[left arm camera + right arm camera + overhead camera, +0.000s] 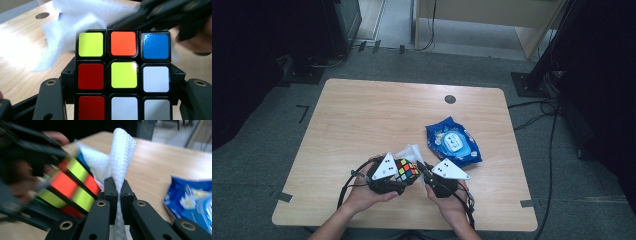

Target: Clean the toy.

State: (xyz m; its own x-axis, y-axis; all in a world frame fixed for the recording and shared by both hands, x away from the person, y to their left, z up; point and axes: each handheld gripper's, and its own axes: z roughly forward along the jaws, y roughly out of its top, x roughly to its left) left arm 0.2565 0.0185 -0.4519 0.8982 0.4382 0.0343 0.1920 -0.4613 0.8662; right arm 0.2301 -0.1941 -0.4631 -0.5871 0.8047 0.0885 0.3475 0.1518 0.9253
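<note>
Left gripper [404,182] jaws clamp puzzle cube [123,75] | right gripper [119,192] jaws pinch white wipe [121,152]

Black grippers [412,175], grey triangular top plates, black cables, brass screws.

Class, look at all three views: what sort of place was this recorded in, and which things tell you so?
Probably a lab or workshop set up for recording, not a home. A bare wooden table stands on grey carpet, with cables trailing across the floor and dark equipment stands around it.
</note>
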